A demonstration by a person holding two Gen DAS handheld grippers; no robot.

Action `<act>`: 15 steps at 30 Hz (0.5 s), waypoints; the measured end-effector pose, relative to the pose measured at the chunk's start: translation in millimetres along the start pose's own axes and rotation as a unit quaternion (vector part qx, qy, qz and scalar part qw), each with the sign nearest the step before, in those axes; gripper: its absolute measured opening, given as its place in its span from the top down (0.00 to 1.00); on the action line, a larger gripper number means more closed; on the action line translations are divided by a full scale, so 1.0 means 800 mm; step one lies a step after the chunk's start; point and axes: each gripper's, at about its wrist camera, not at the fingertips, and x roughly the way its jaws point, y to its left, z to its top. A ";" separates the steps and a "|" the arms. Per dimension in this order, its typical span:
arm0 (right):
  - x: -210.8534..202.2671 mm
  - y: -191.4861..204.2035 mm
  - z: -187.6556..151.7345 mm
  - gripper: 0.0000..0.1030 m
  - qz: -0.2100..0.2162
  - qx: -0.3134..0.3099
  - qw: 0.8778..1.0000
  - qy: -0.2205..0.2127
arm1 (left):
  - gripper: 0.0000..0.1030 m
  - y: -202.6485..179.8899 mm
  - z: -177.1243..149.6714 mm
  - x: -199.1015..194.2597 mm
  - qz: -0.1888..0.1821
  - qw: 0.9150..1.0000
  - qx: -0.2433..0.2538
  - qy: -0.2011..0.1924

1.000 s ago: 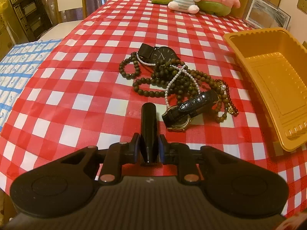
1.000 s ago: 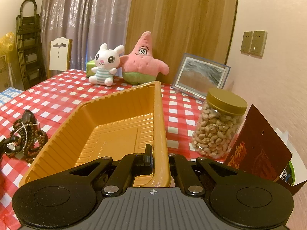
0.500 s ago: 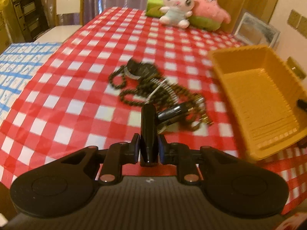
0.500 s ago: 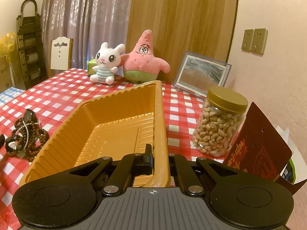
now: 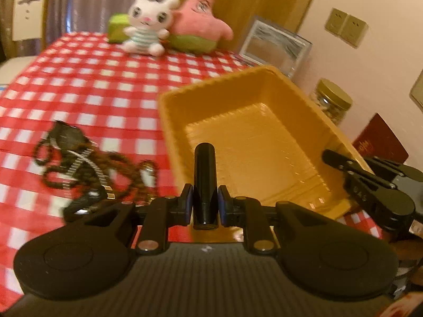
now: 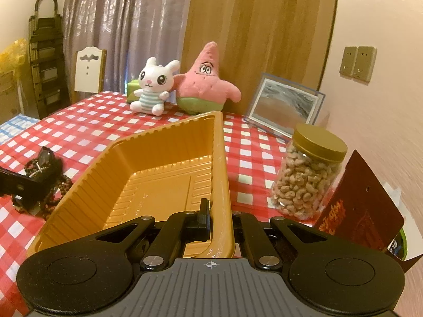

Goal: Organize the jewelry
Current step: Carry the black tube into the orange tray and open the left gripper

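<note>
My left gripper (image 5: 205,206) is shut on a short black tube (image 5: 205,174), which stands up between the blue pads over the near end of the orange tray (image 5: 173,132). A tangle of dark bead strands, a pearl string and watches, the jewelry pile (image 5: 92,163), lies on the checked cloth left of the tray. My right gripper (image 6: 219,219) is shut on the tray's near right rim (image 6: 220,158); it also shows as the right gripper (image 5: 330,157) in the left wrist view. The inside of the tray is bare.
Two plush toys (image 6: 185,87) and a picture frame (image 6: 285,105) stand at the table's far side. A jar of cashews (image 6: 309,179) and a dark red card (image 6: 362,211) sit right of the tray. A white chair (image 6: 88,71) stands beyond the table's left end.
My left gripper has swung right and risen with the tube, from facing the jewelry pile to above the tray's near end. The right gripper and tray have stayed put.
</note>
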 end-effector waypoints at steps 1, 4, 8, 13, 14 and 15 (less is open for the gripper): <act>0.001 -0.001 0.000 0.97 0.001 0.000 1.000 0.000 | 0.83 -0.003 -0.001 0.008 -0.001 1.000 0.000 0.006; 0.003 -0.002 0.000 0.97 0.003 0.000 1.000 0.000 | 0.83 -0.006 -0.007 0.026 -0.001 1.000 -0.011 0.027; 0.004 -0.005 0.000 0.97 0.007 -0.001 1.000 -0.001 | 0.83 -0.008 -0.013 0.037 -0.001 0.999 -0.018 0.041; 0.005 -0.007 -0.001 0.97 0.013 -0.004 1.000 -0.001 | 0.83 -0.010 -0.013 0.040 0.000 0.999 -0.026 0.041; 0.005 -0.008 -0.001 0.97 0.013 -0.005 1.000 -0.002 | 0.81 -0.010 -0.013 0.037 0.000 0.999 -0.028 0.037; 0.005 -0.008 -0.001 0.97 0.014 -0.006 1.000 -0.002 | 0.79 -0.011 -0.013 0.034 0.002 0.999 -0.029 0.034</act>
